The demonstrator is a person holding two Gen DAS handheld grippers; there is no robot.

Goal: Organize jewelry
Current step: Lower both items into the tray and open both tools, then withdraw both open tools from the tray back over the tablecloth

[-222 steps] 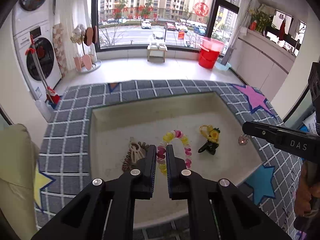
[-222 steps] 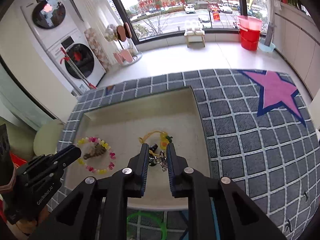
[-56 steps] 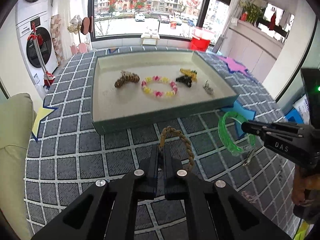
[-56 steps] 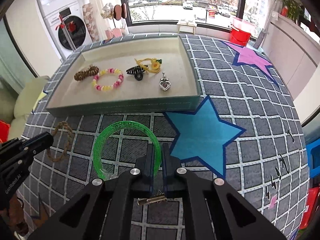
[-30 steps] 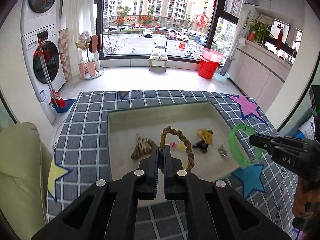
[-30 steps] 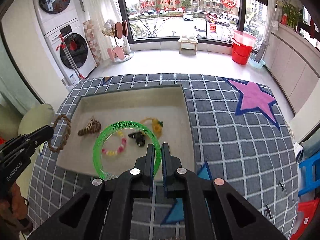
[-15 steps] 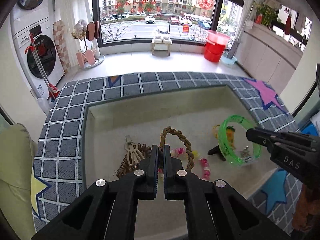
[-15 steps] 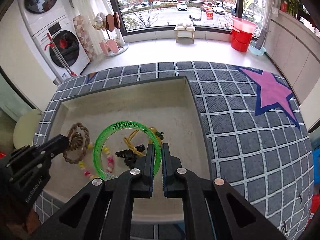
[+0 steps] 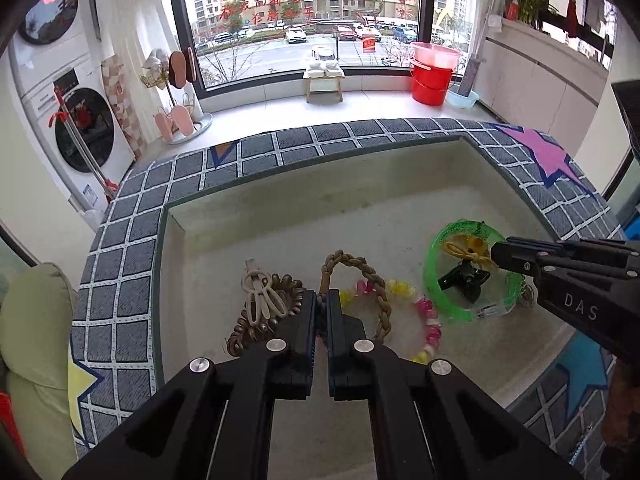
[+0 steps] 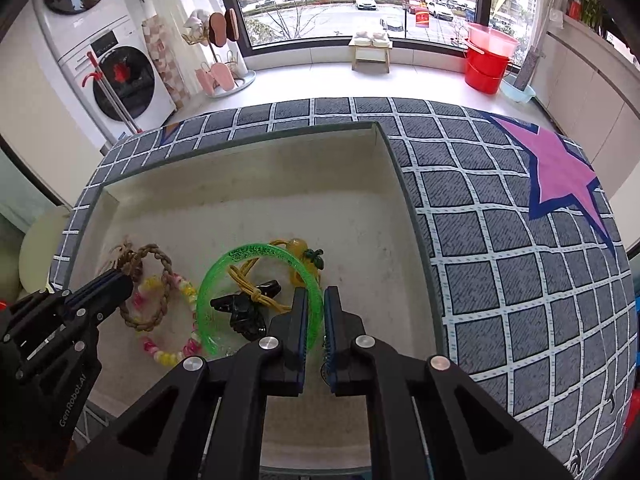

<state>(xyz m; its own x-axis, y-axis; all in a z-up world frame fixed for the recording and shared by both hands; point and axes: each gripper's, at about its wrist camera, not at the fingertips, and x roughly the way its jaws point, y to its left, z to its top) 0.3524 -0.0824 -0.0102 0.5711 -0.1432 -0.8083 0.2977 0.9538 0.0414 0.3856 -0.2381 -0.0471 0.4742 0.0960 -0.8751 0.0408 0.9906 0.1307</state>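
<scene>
My left gripper (image 9: 322,298) is shut on a braided brown rope bracelet (image 9: 374,284) and holds it low over the beige tray (image 9: 320,216), above the pink and yellow bead bracelet (image 9: 428,320). My right gripper (image 10: 322,300) is shut on a green translucent bangle (image 10: 224,276), held over the black hair claw (image 10: 244,308) and the yellow pineapple charm (image 10: 300,258). A brown spiral hair tie with a beige clip (image 9: 260,304) lies at the tray's left. The rope bracelet (image 10: 160,276) and left gripper (image 10: 120,284) show in the right wrist view too.
The tray sits on a grey checked mat (image 10: 500,240) with pink (image 10: 560,172), blue (image 9: 584,372) and yellow (image 9: 82,380) stars. A pale green cushion (image 9: 28,320) lies to the left. Beyond are a washing machine (image 9: 80,128), a stool (image 9: 324,76) and a red bucket (image 9: 434,76).
Both grippers have come lower and closer over the tray with their bracelets still held. The green bangle now hangs over the hair claw.
</scene>
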